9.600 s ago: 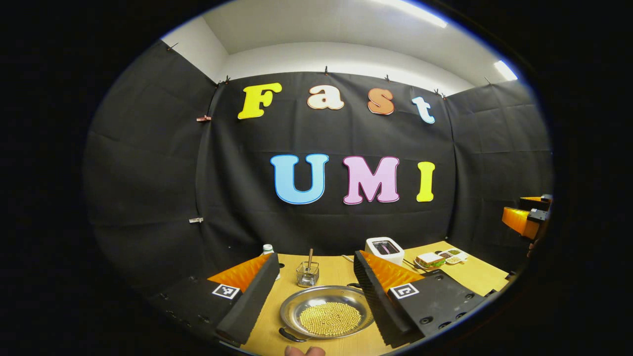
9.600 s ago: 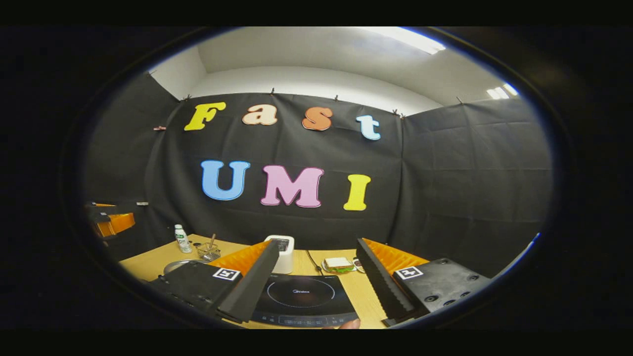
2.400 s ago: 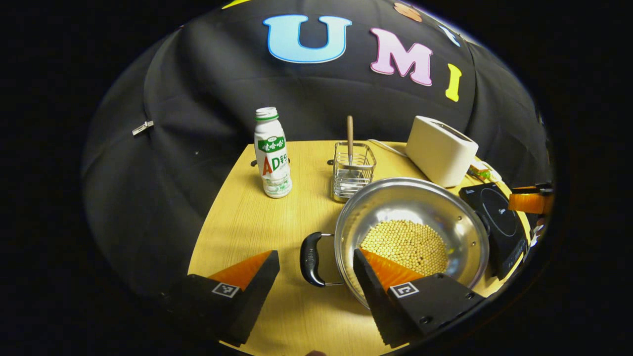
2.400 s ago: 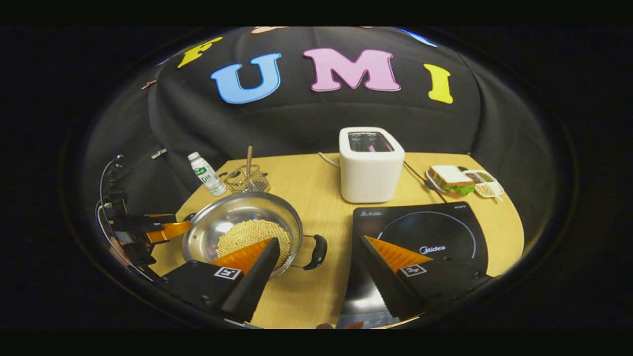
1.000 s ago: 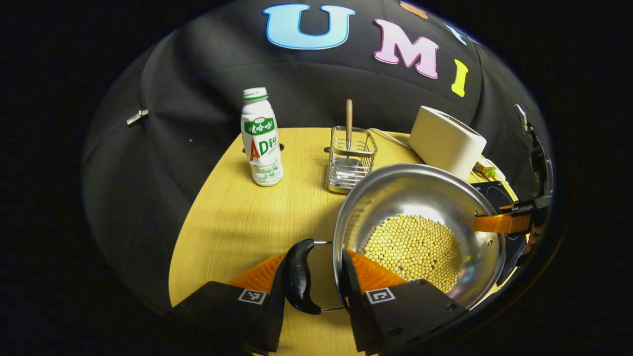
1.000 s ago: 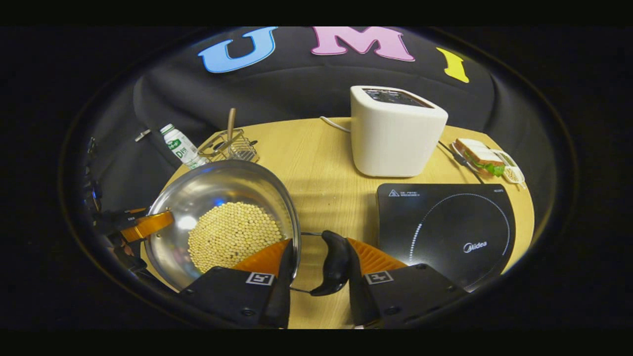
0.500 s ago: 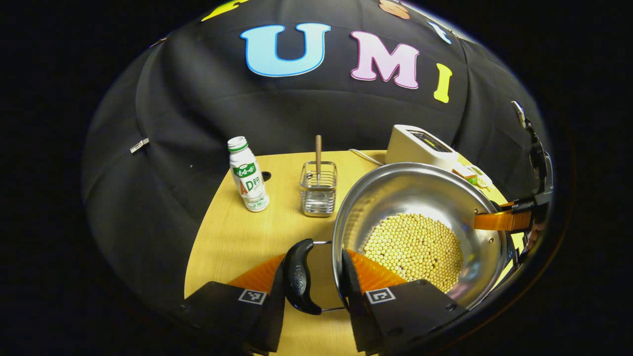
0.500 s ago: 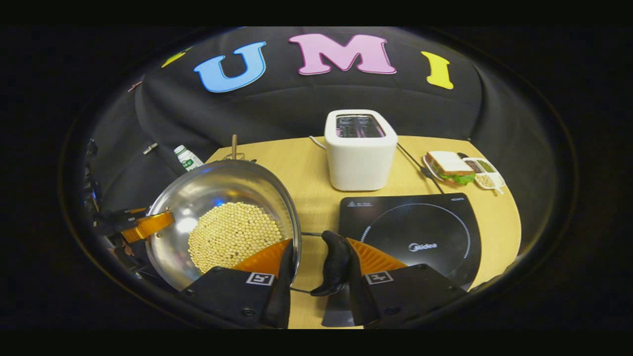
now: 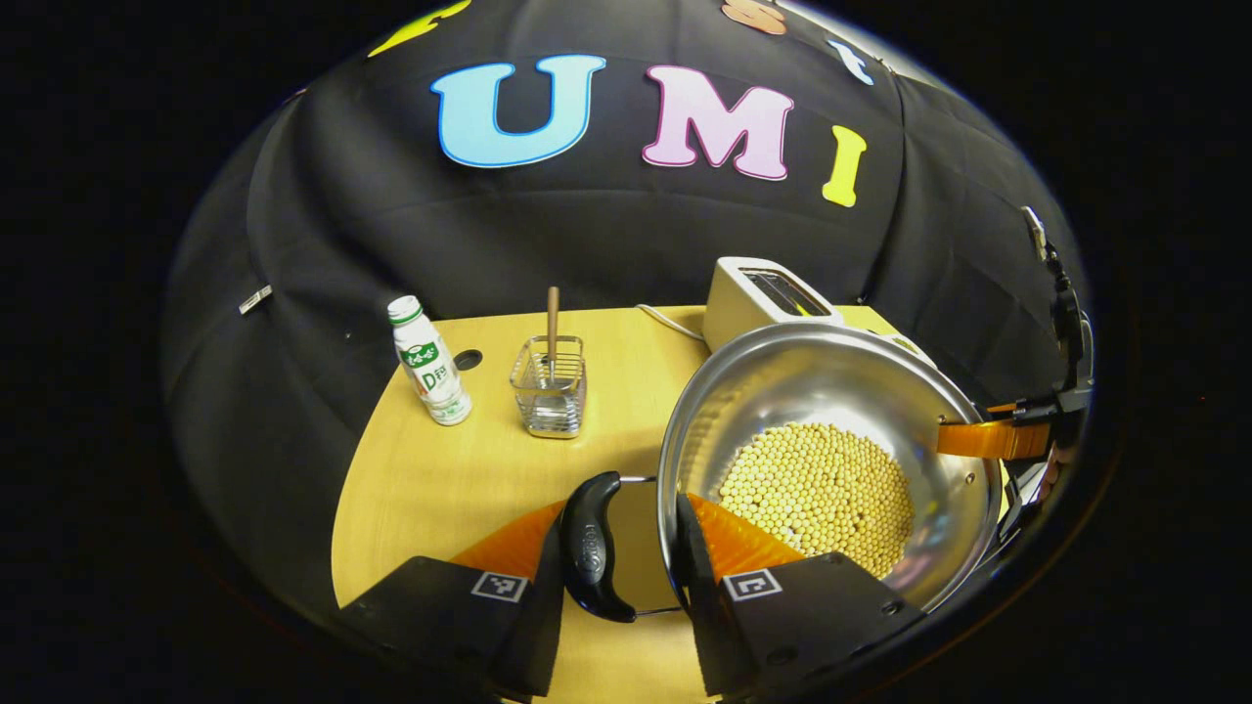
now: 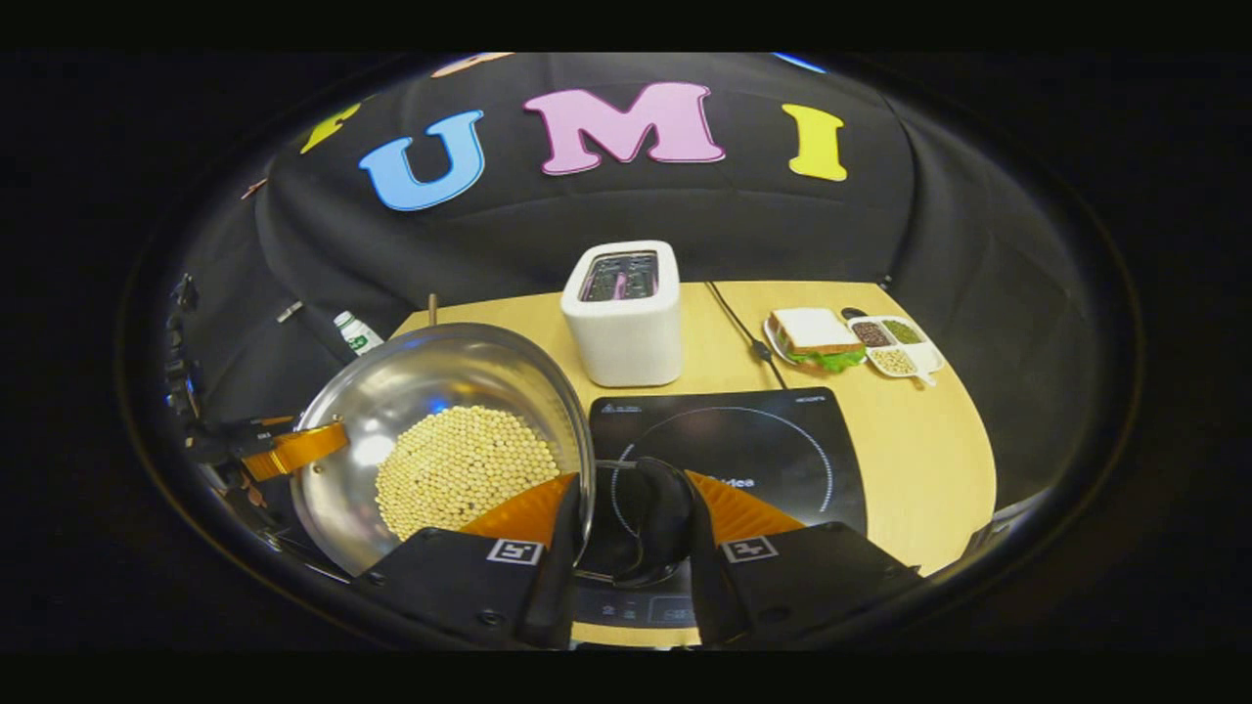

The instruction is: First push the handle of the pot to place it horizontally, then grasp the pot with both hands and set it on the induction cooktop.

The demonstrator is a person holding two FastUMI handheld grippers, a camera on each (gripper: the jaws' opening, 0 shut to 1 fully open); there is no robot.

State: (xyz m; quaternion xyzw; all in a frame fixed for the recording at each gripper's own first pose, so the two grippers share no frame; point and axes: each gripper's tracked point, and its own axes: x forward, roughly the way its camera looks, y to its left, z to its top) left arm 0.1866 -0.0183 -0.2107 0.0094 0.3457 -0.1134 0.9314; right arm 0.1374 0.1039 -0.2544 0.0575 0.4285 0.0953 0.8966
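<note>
The pot [image 9: 831, 430], holding yellow beans [image 9: 817, 494], is lifted off the table [image 9: 460, 479], its near edge over the cooktop [image 10: 773, 440]. The left gripper [image 9: 618, 562] has its jaws clenched on the pot's left handle [image 9: 590, 557]. The right gripper [image 10: 636, 533] has its jaws clenched on the right handle [image 10: 663, 533]. Behind stand a toaster [image 10: 626, 313], a bottle [image 9: 428, 362], a wire basket [image 9: 550, 399] and a sandwich [image 10: 812, 337].
</note>
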